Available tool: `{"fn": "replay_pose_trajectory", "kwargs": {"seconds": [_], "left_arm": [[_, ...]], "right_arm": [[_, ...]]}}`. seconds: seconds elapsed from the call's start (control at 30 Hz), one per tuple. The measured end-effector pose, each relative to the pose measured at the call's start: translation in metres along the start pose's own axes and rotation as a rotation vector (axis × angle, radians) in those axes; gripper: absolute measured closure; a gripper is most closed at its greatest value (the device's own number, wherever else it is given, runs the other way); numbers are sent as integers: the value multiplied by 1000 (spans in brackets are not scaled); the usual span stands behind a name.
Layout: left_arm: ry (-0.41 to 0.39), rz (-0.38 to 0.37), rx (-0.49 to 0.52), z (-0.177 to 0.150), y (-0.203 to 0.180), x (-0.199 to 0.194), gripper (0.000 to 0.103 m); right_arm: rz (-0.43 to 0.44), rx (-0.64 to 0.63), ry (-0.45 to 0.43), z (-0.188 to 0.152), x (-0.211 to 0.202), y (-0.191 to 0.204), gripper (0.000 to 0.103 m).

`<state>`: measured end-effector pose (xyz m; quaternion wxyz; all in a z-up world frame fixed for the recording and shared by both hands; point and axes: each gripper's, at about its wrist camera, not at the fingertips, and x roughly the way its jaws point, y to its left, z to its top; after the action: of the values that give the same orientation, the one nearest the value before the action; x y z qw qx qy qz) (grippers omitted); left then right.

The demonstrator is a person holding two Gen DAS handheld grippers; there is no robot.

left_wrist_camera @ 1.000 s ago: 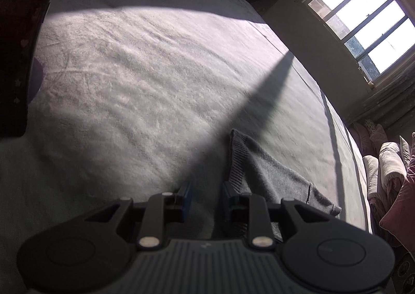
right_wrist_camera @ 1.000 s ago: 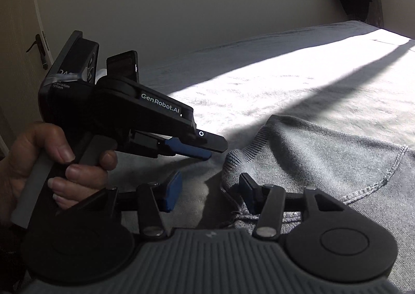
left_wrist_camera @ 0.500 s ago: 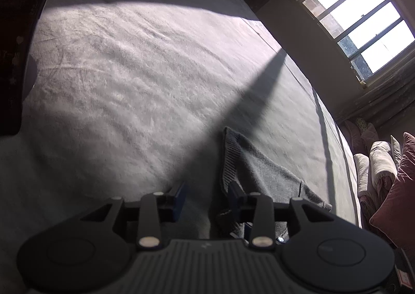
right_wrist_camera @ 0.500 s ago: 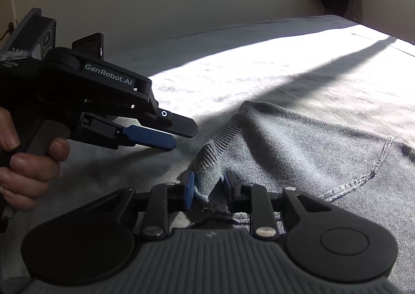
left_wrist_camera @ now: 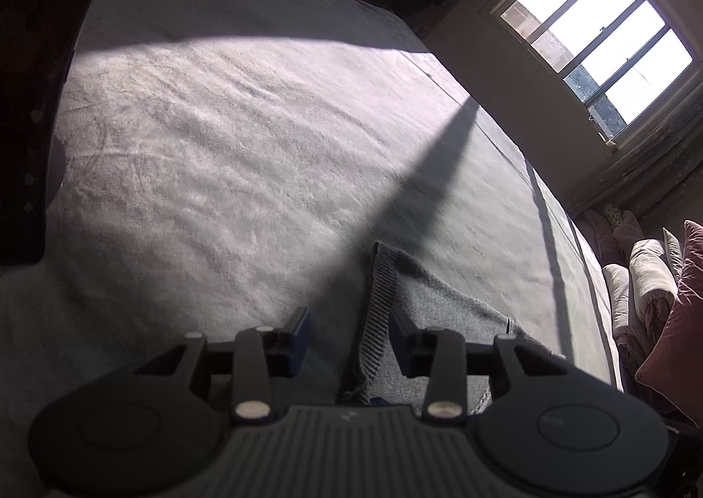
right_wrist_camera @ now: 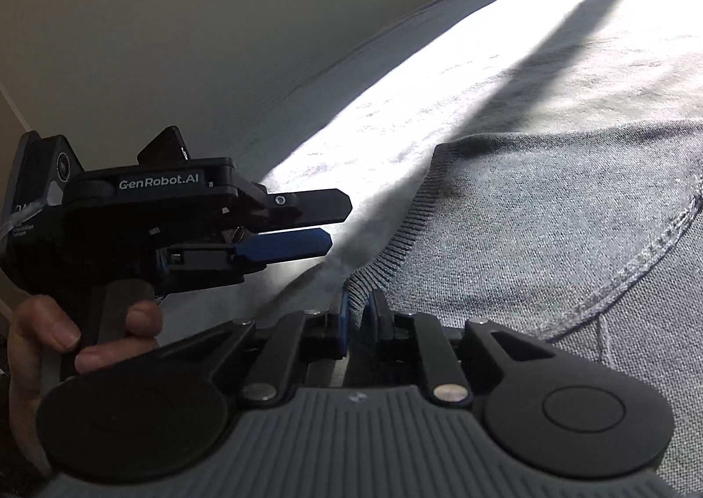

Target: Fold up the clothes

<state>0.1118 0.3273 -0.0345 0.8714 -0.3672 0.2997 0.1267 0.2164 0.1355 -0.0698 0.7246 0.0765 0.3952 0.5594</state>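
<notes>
Grey sweater spread on a sunlit bed, its ribbed hem at both grippers.

The right gripper is pinched tight on the hem's corner. The left gripper, held in a hand, has its fingers spread apart, the ribbed edge rising between them, gripped by neither. Cushions sit past the bed's far side.

1. We see a grey knit sweater, matt, its hem ribbed.
2. We note the bed cover's rough, matt cloth.
3. Our left gripper looks like matt black plastic with blue pads.
</notes>
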Motion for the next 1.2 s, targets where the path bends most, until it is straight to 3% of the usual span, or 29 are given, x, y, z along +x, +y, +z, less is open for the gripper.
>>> {"fn": "replay_pose_trajectory", "kwargs": {"seconds": [0.1, 0.23, 0.37, 0.47, 0.63, 0.73, 0.87, 0.93, 1.0, 1.07, 1.2], "left_arm": [[-13, -16, 23, -1, -4, -1, 63], [-36, -39, 55, -3, -9, -2, 63], [-57, -65, 90, -4, -14, -3, 63], [-51, -111, 131, -7, -20, -1, 63], [-38, -182, 235, -16, -34, 2, 63], [-13, -156, 298, -23, -41, 8, 63], [26, -17, 335, -25, -40, 20, 63], [30, 58, 350, -26, -36, 24, 70], [-11, 99, 364, -24, -36, 19, 69], [-49, 101, 382, -23, -38, 14, 69], [-69, 23, 406, -25, -42, 8, 67]], "right_arm": [[11, -6, -11, 2, -1, 3, 81], [68, 34, -38, 3, -12, -1, 66], [23, 76, -134, 11, -43, -11, 58], [-102, 143, -201, 13, -64, -27, 56], [-343, 178, -238, 12, -67, -40, 56], [-420, 152, -240, 9, -62, -41, 56], [-489, 66, -231, 7, -51, -33, 55], [-514, 37, -234, 6, -50, -29, 54], [-534, 16, -238, 5, -47, -25, 54], [-552, 4, -257, 6, -50, -22, 54], [-618, 15, -314, 10, -65, -23, 54]]}}
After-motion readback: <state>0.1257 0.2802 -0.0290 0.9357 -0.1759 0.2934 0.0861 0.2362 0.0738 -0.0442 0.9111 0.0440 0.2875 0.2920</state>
